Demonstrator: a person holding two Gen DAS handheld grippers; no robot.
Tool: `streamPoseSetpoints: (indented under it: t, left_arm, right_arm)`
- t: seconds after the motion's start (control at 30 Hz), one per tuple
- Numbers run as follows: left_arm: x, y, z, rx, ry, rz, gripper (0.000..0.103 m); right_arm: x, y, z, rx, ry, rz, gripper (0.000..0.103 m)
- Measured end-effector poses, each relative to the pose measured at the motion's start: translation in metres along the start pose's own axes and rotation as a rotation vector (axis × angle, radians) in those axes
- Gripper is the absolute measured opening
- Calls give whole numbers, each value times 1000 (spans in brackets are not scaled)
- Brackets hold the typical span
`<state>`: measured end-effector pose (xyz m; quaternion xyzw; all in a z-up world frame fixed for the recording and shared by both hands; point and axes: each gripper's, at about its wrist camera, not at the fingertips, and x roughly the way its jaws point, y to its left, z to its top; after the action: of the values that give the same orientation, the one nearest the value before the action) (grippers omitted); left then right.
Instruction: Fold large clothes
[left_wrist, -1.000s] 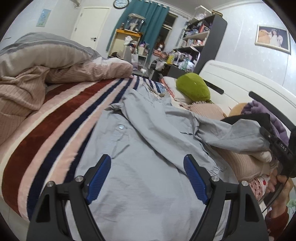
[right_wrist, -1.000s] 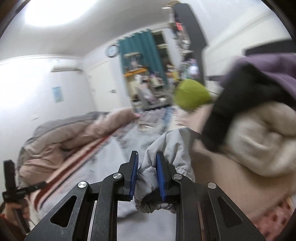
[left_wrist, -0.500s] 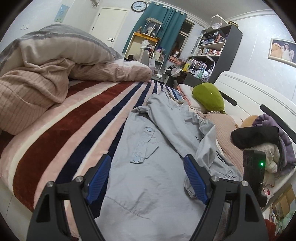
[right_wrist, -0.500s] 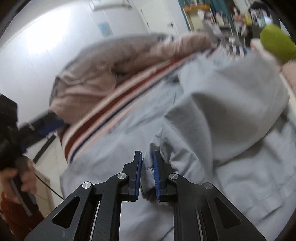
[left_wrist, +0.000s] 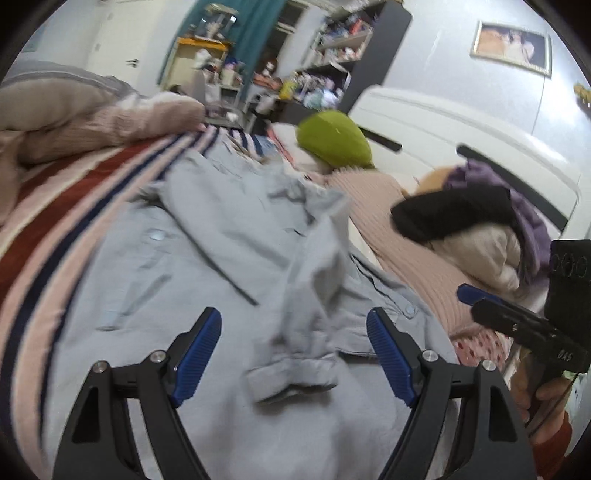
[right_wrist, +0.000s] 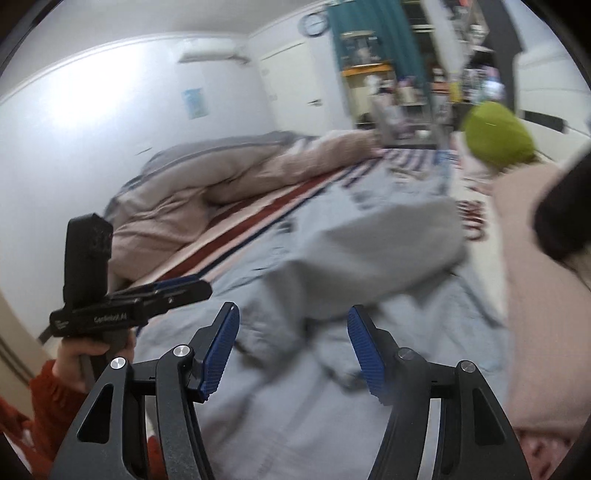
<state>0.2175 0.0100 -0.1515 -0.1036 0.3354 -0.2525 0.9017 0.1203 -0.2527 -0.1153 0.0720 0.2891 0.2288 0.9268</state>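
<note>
Both wrist views look low along the bed (left_wrist: 55, 192) (sharing it).

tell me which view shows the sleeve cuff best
The left wrist view. The cuff lies between the open left gripper's fingers, its band edge clear on the shirt. The right wrist view shows the sleeve only as a blurred grey fold; its cuff is indistinct.
</note>
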Motion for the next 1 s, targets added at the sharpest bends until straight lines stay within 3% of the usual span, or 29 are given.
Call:
streamPoseSetpoints:
  t: [0.1,0.2,0.23,0.27,0.33,0.43,0.6,0.7,0.73,0.8,0.87,0.93,1.0]
  left_arm:
    - [32,-9,-5,-4,57,48,78]
    - [42,-15,-5,-9,42,-6,46]
    - [41,-13,-3,-23,39,-23,22]
    - [40,-9,0,-51,31,-45,8]
    - [31,0,5,-90,-1,-51,6]
    - [23,21,6,-136,-4,-11,5]
    - [17,89,-12,-327,22,105,4]
    - [27,105,-23,-330,108,148,8]
    - [30,107,-26,-320,129,173,14]
    - [32,107,-26,-312,147,183,17]
    - [26,103,-21,-298,134,202,36]
    - [5,96,-13,-273,64,188,52]
    - [-21,85,0,-247,-46,92,56]
  right_arm:
    - [-4,-29,-13,80,12,-6,58]
    - [-8,-48,-24,118,23,3,58]
    - [-8,-53,-26,124,25,2,58]
    - [-7,-56,-27,132,25,0,58]
    - [-7,-58,-26,152,18,8,58]
    - [-6,-57,-21,158,7,21,58]
    - [1,-52,-19,160,17,20,58]
    - [9,-52,-18,183,31,30,58]
    - [11,-52,-19,188,36,29,58]
    - [17,-51,-19,205,47,27,58]
    - [20,-51,-20,224,50,35,58]
    - [19,-48,-20,218,50,38,58]
    - [17,-45,-19,198,51,29,58]
